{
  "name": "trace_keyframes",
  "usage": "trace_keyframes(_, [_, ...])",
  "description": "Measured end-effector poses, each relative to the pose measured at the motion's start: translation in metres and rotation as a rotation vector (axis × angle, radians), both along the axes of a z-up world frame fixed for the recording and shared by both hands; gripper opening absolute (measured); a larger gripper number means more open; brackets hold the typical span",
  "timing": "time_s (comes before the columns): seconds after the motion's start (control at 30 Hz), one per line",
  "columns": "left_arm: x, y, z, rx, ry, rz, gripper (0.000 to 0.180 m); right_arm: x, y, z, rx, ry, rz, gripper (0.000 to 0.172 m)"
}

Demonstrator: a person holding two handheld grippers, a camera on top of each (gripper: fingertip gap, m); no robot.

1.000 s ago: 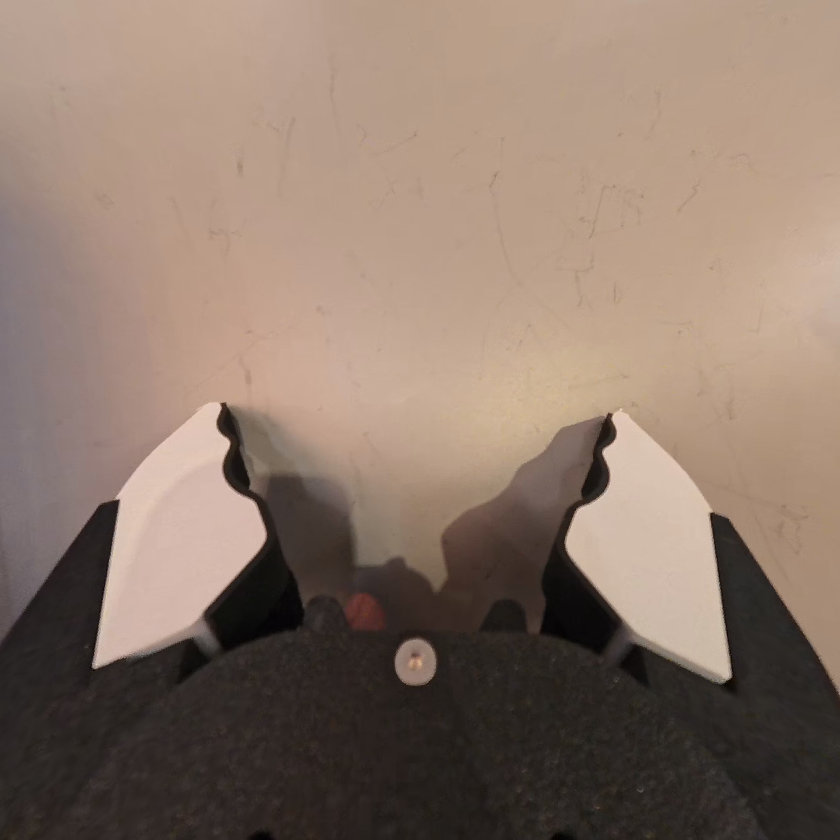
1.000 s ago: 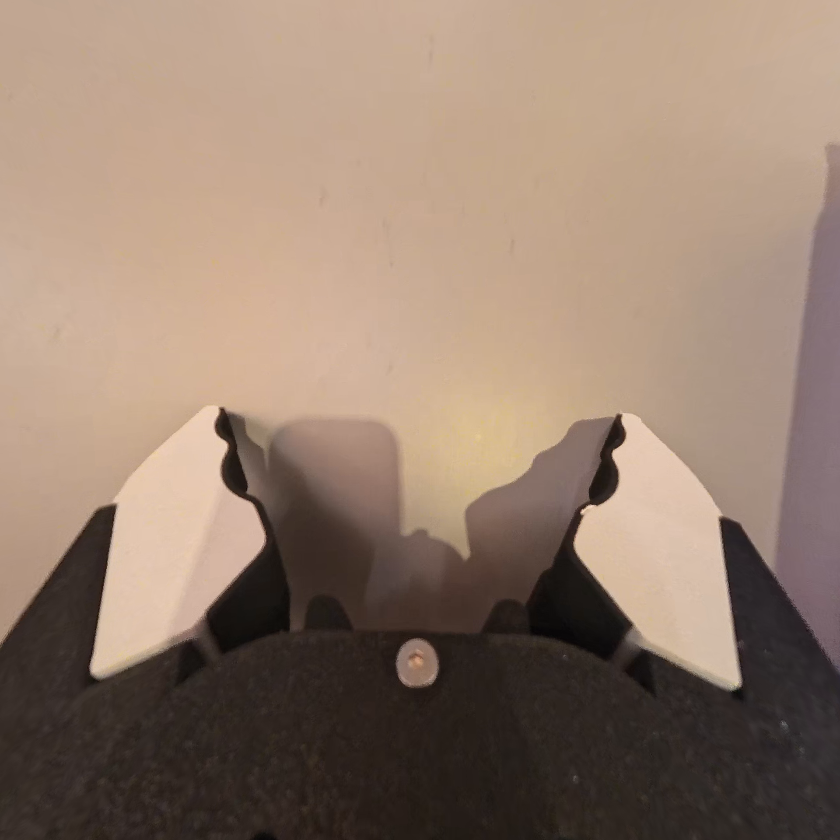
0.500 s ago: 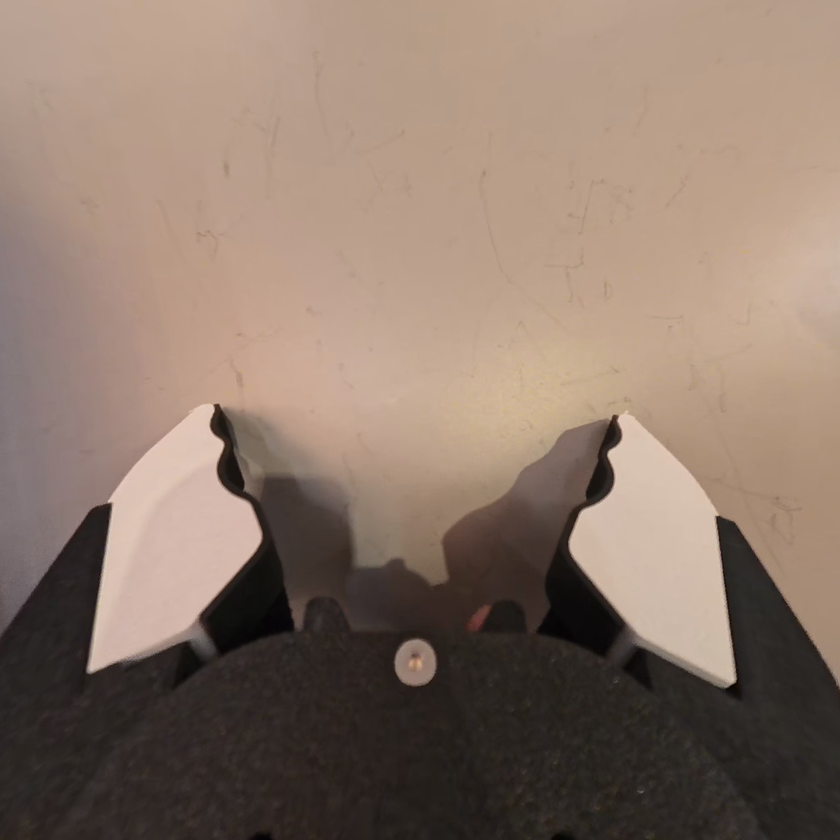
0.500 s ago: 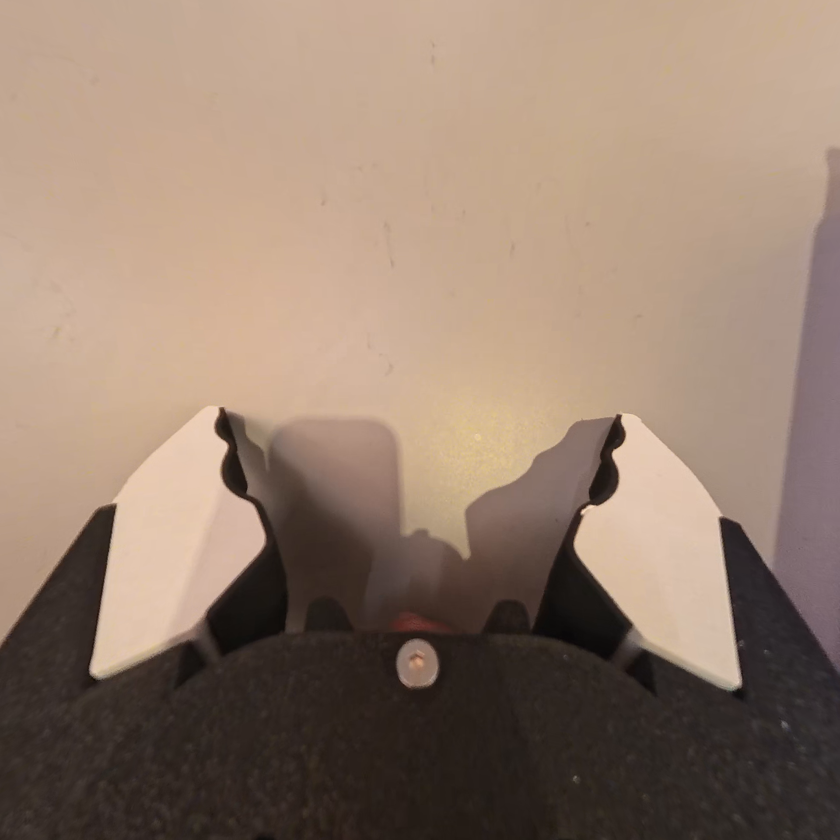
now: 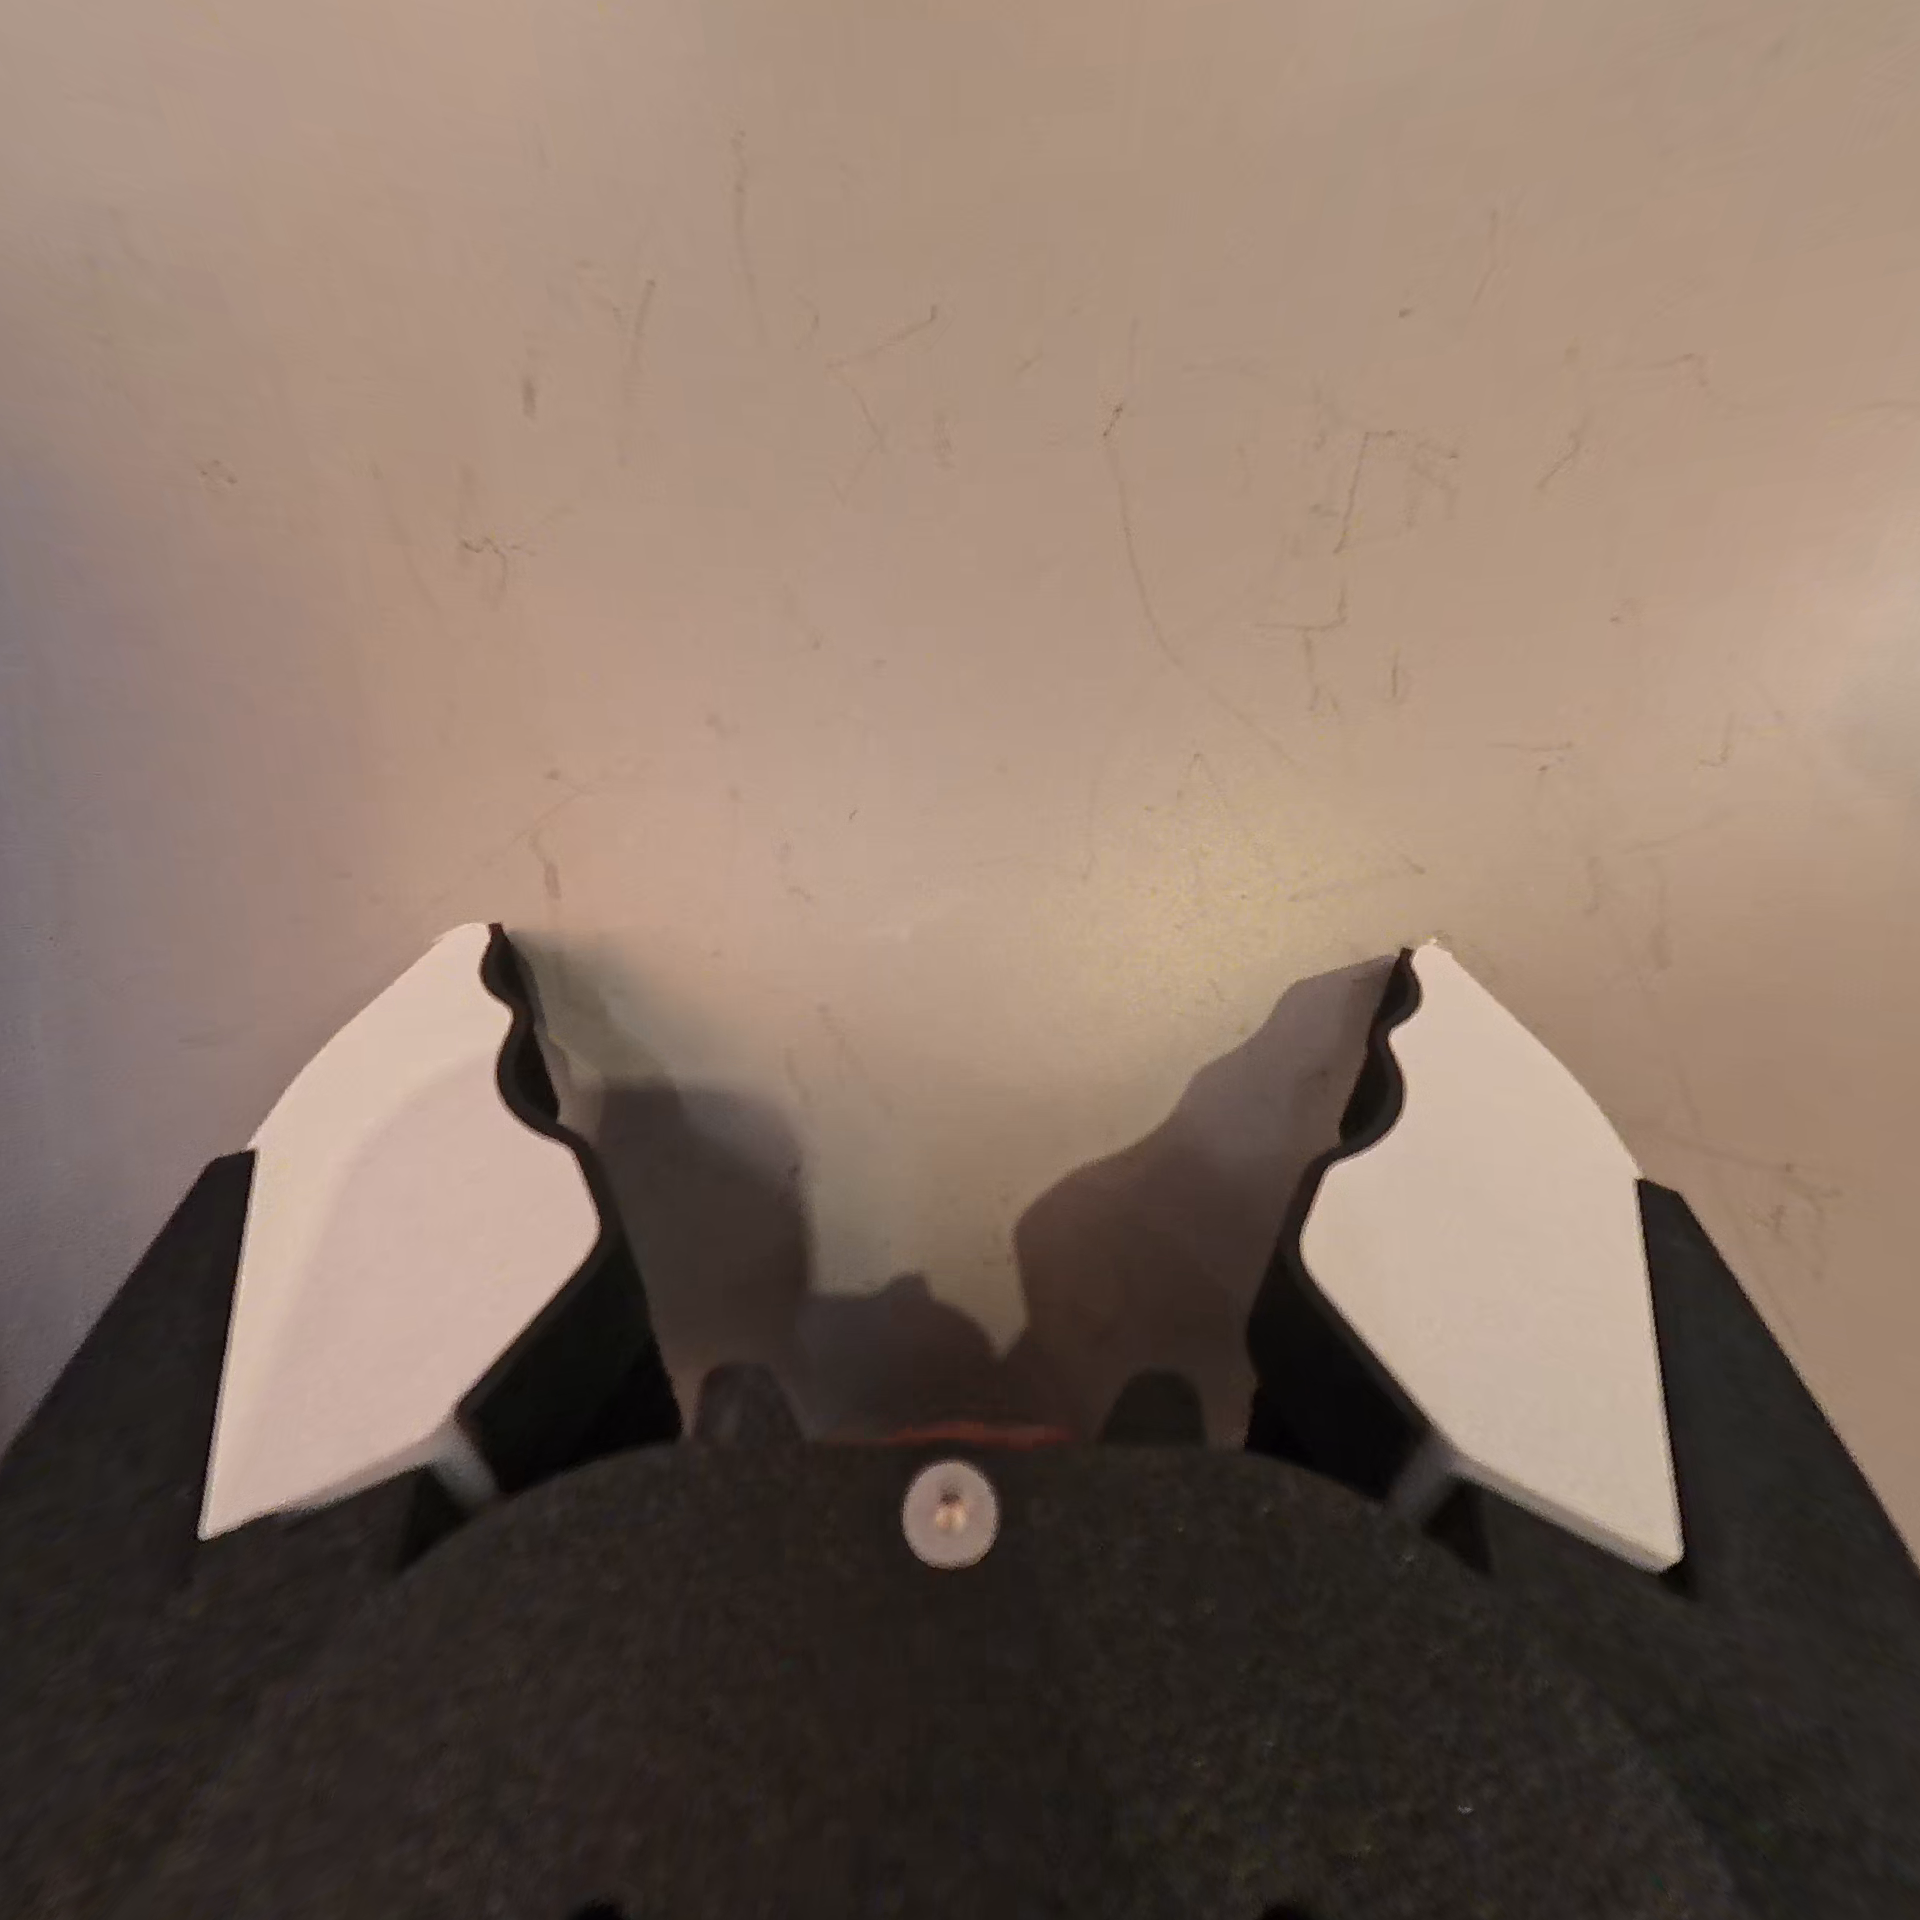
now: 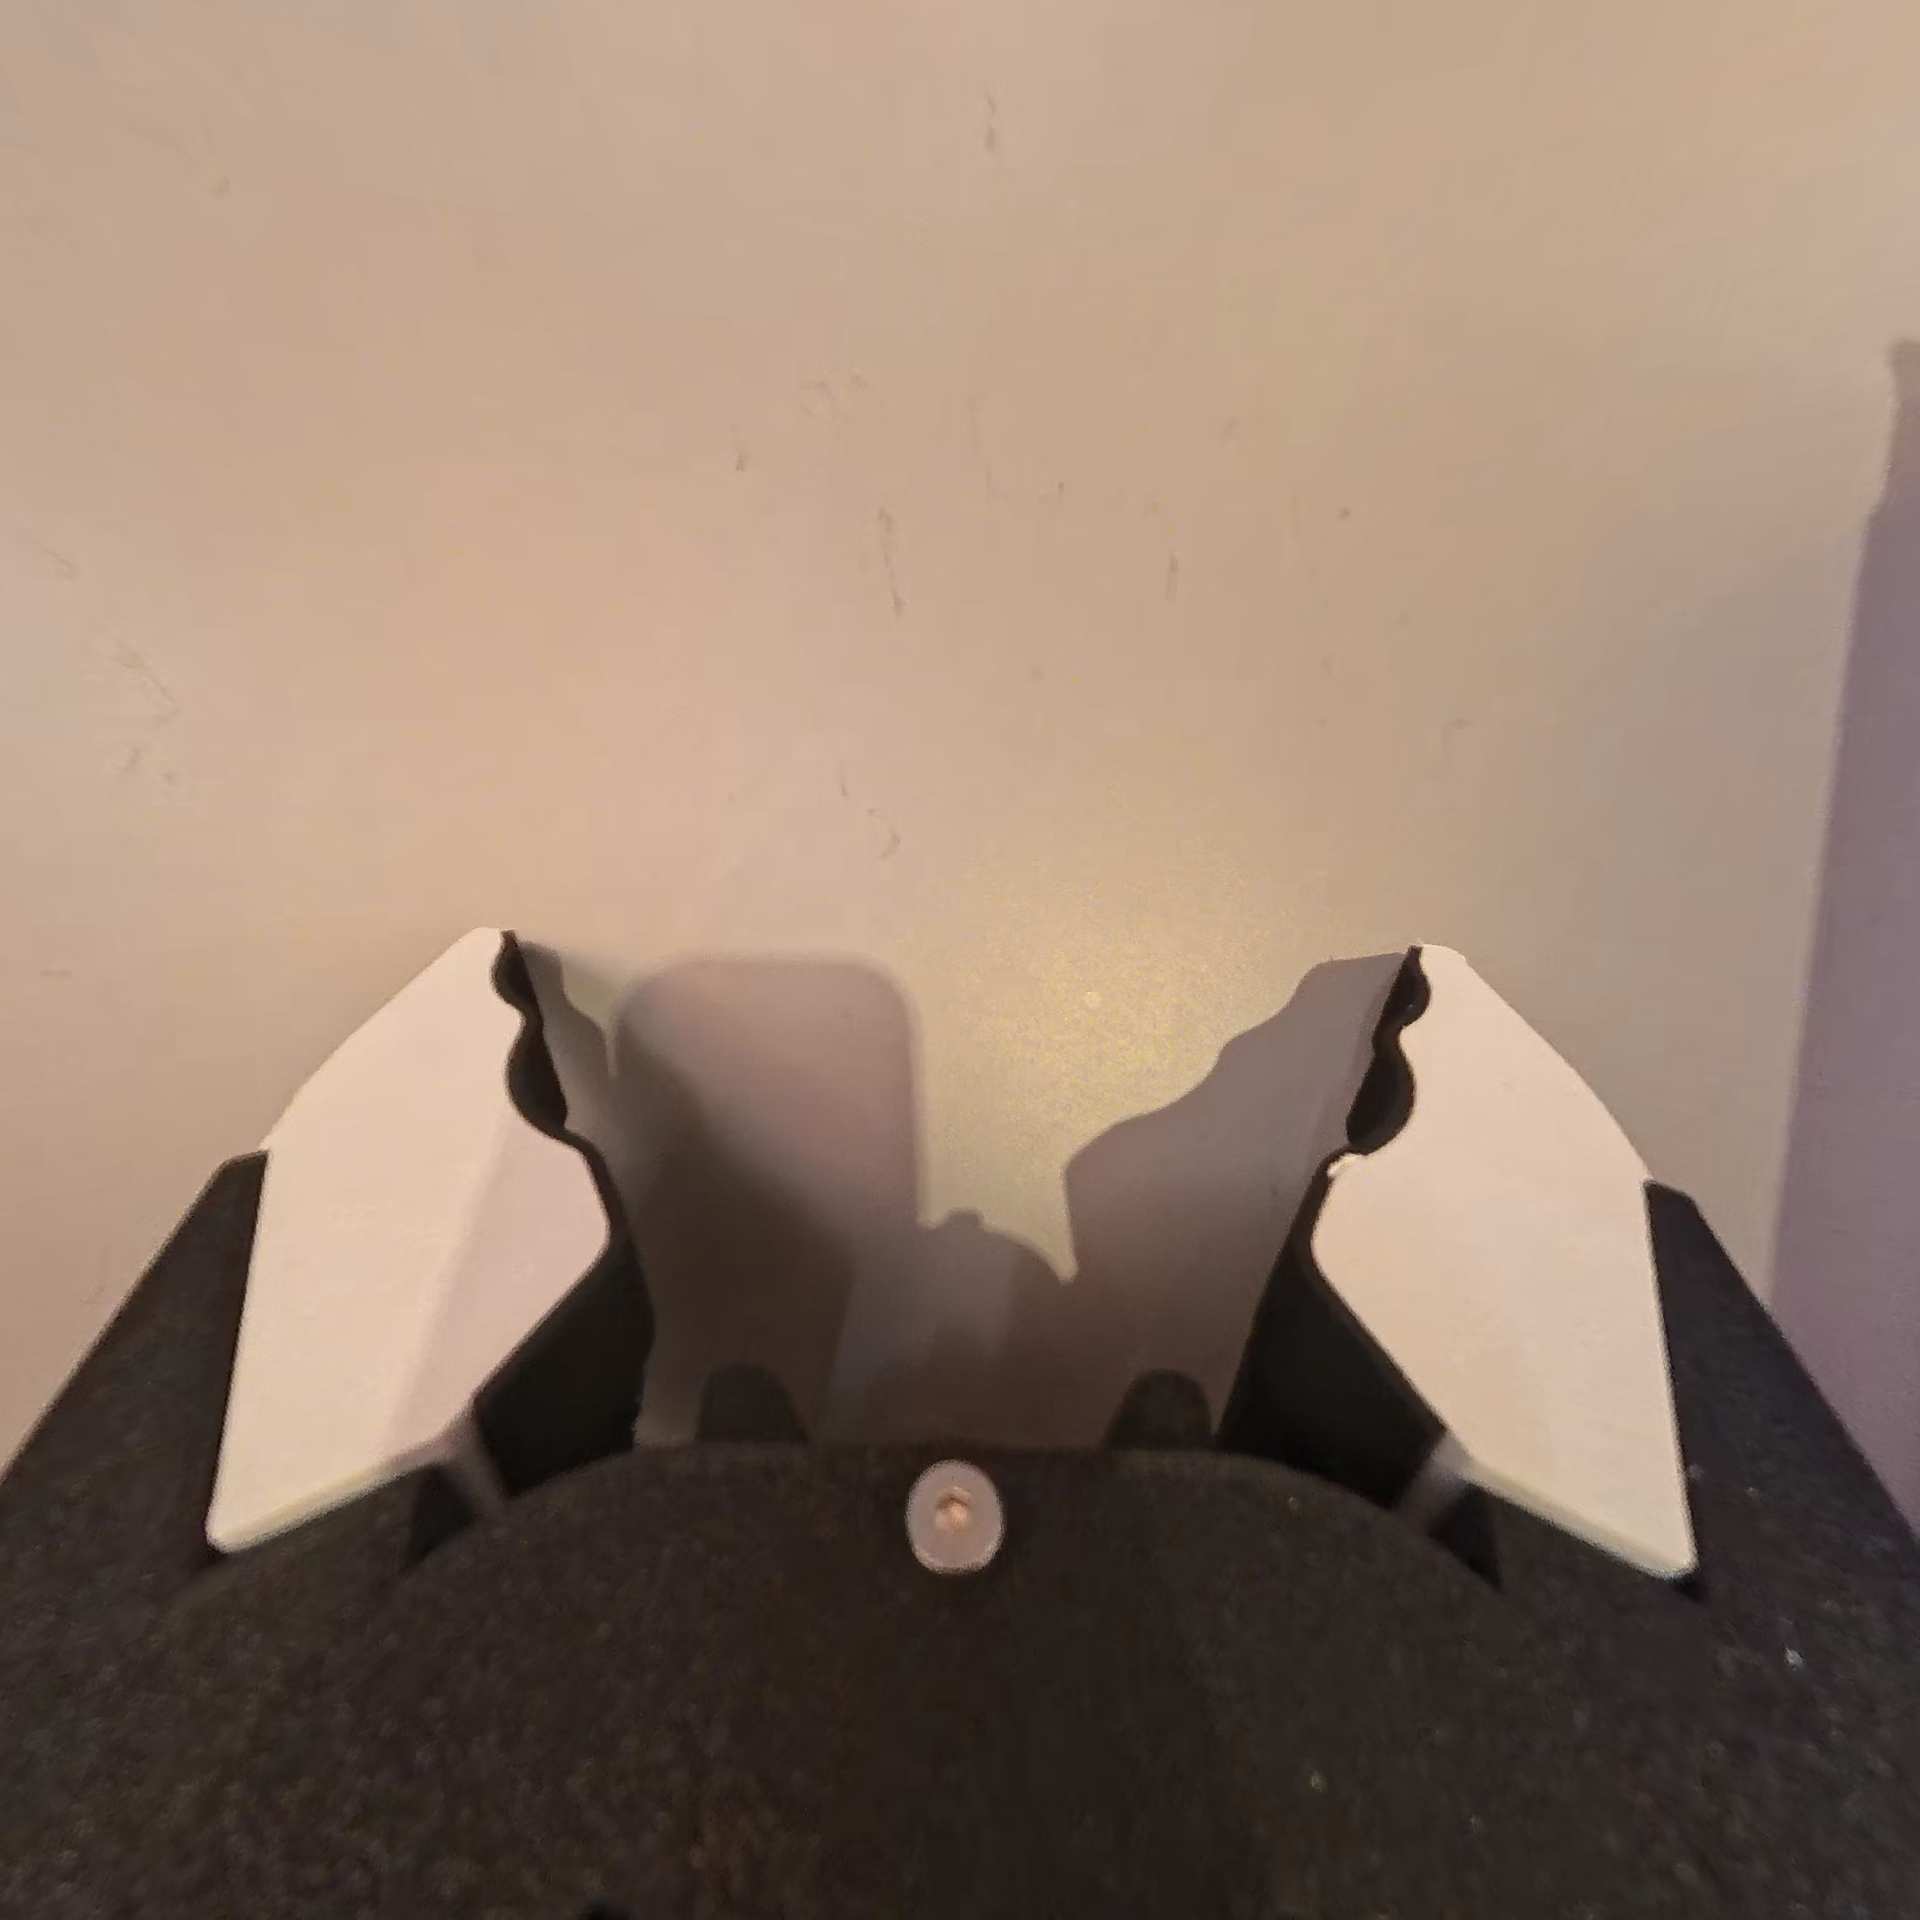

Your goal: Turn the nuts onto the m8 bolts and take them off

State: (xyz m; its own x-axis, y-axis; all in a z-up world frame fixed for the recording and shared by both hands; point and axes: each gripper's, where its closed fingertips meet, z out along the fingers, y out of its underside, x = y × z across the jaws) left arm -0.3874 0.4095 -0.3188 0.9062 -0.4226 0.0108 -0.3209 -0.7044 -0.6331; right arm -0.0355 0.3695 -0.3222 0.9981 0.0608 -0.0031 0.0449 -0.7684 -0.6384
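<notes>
Both views look down on a pale, scratched bench (image 5: 935, 520) at close range.

Left tool (image 5: 951, 940): jaws spread wide, nothing between the white fingers (image 5: 416, 1195), only bare surface and their own shadows. A thin reddish-orange sliver (image 5: 951, 1435) shows at the edge of the black tool body, just above the screw; too little is visible to say what it is.

Right tool (image 6: 961, 945): likewise wide open and empty, fingers (image 6: 416, 1195) apart over bare bench (image 6: 935, 468). A rounded grey shadow lies between the fingers, and a tall grey shadow stands at the far right edge.

Task items: no nuts and no bolts appear in either view. Their location cannot be told from here; they lie outside both fields.

Progress, as a judgement: nothing shows any threading done or undone. No nut is held, no bolt is held, no part rests on the bench in view. This reads either as the very start, before any pickup, or as a pause between cycles with both tools released; the pictures do not settle which.

Remaining, if at the start: find a bolt and a nut, grip one in each tool, turn the nut on, then turn it off.
</notes>
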Motion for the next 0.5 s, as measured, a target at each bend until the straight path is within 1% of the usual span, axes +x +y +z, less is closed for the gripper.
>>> trace_keyframes(0.13, [0.000,0.000,0.000,0.000,0.001,-0.005,0.147,0.000,0.000,0.000,0.001,0.003,0.005,0.146])
trace_keyframes(0.27, [0.000,0.000,0.000,-0.003,-0.002,-0.017,0.147,0.001,0.000,0.007,0.042,0.071,-0.011,0.146])
trace_keyframes(0.37, [0.003,0.000,0.007,0.018,-0.061,-0.033,0.147,0.006,0.001,0.025,0.145,0.078,-0.034,0.146])
trace_keyframes(0.5, [-0.001,0.005,0.034,0.165,-0.139,-0.034,0.147,0.009,-0.003,0.057,0.311,0.017,-0.007,0.146])
